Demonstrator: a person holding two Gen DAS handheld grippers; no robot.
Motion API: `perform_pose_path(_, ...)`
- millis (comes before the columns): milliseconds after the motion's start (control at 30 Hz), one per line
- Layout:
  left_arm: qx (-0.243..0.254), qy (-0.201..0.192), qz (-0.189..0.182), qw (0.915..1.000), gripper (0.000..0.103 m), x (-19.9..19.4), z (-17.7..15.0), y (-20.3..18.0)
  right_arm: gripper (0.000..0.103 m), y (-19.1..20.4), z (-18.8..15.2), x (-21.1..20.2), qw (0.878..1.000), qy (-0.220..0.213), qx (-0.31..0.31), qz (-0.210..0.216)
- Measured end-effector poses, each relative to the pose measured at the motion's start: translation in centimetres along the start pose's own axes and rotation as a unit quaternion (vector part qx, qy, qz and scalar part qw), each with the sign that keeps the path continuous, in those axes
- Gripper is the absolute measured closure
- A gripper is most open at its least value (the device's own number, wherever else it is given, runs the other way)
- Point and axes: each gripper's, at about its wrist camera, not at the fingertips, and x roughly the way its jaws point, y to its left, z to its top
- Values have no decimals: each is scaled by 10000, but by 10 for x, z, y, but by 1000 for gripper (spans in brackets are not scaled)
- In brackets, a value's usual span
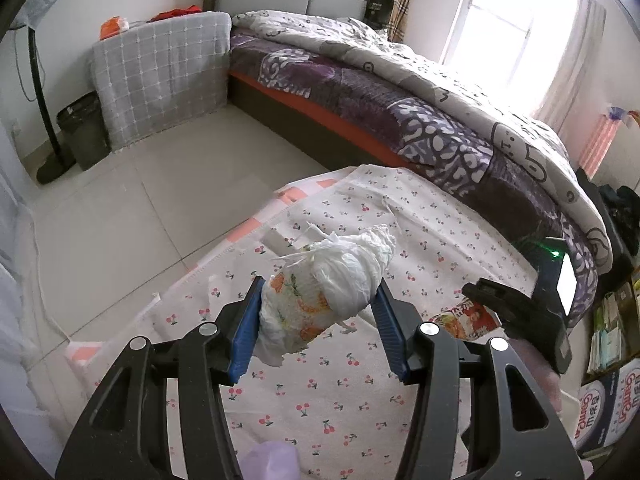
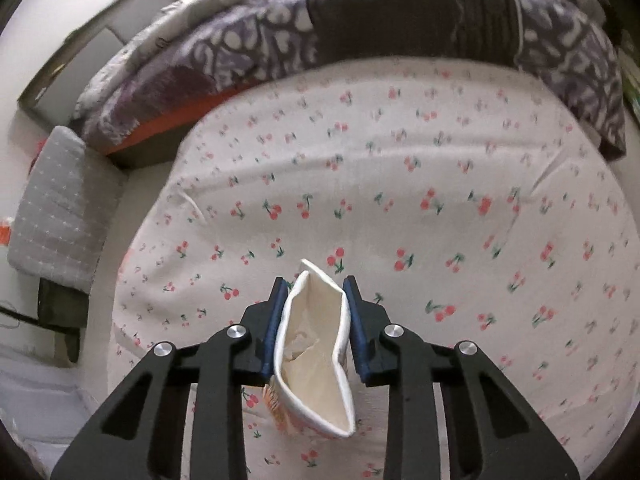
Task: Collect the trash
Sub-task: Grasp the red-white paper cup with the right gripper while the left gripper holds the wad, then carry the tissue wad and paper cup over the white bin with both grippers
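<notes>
My left gripper is shut on a rolled-up white diaper with an orange print and holds it above the cherry-print sheet. My right gripper is shut on a squashed open paper carton, white inside with orange print outside, held above the same sheet. In the left wrist view the right gripper shows at the right, with the red printed carton between its fingers. A small white scrap lies on the sheet beyond the diaper.
A dark trash bin stands on the tile floor at the far left, next to a fan stand and a grey checked cushion. The bed with a purple quilt runs along the right. Boxes sit at the right edge.
</notes>
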Motion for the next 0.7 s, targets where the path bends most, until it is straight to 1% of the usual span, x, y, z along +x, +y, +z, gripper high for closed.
perform_pose_path(267, 134, -97, -99, 9998, 53, -7, -4, -16, 75, -8, -1, -57, 9967, -449, -603, 316)
perform_pose_path(433, 272, -153, -158, 9994, 53, -12, -11, -31, 75, -21, -11, -93, 9932, -703, -847, 382)
perform_pose_path(700, 548, -175, -277, 9980, 53, -17, -25, -58, 75, -47, -29, -130, 9899, -849, -1044, 449)
